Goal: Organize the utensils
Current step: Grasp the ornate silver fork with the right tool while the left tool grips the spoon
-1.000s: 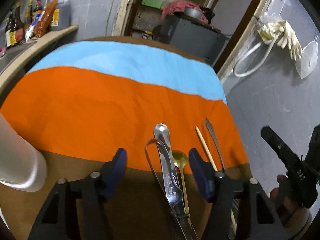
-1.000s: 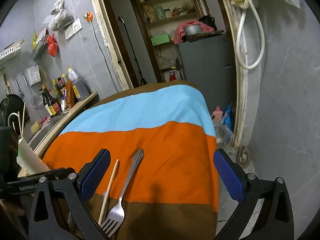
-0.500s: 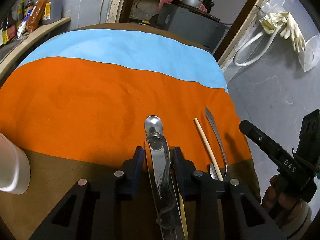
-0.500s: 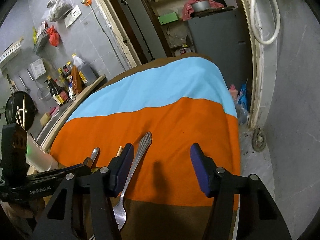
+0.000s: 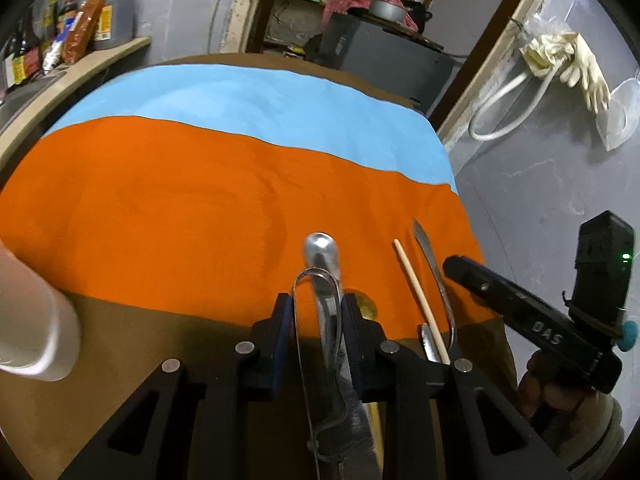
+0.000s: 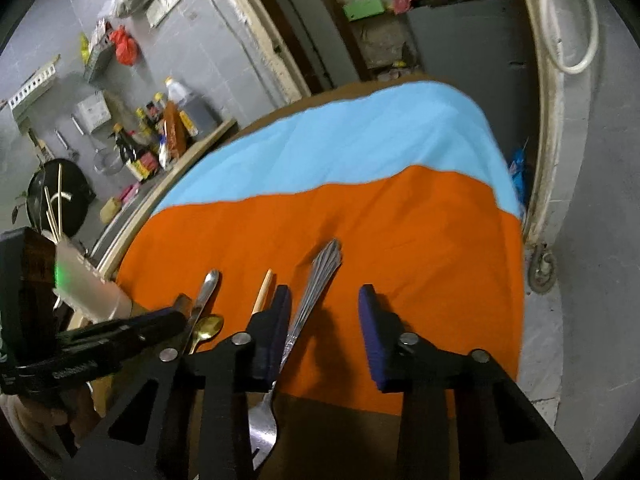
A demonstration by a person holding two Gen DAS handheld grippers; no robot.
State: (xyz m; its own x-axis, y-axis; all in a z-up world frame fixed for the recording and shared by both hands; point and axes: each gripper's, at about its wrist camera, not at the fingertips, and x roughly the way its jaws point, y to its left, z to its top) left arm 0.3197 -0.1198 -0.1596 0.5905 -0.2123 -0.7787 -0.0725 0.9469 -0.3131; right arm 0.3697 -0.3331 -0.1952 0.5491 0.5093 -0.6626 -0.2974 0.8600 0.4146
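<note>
The left gripper [image 5: 316,320] is closing, its blue pads pressed on the steel spoon [image 5: 326,276] and wire loop [image 5: 298,320] lying on the cloth [image 5: 180,208]. The right gripper [image 6: 324,332] is closing too, with the fork [image 6: 316,280] just inside its left pad, not yet pinched. A chopstick [image 6: 262,294] lies left of it.

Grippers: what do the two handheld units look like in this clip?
Both are black plastic. Each finger is a triangular open frame with silver pins and a dark blue pad. Seen from the side, the right gripper has a long black body with embossed lettering, a boxy black module with a green light, and a teal knob. The left gripper also shows a green light and lettering.
</note>
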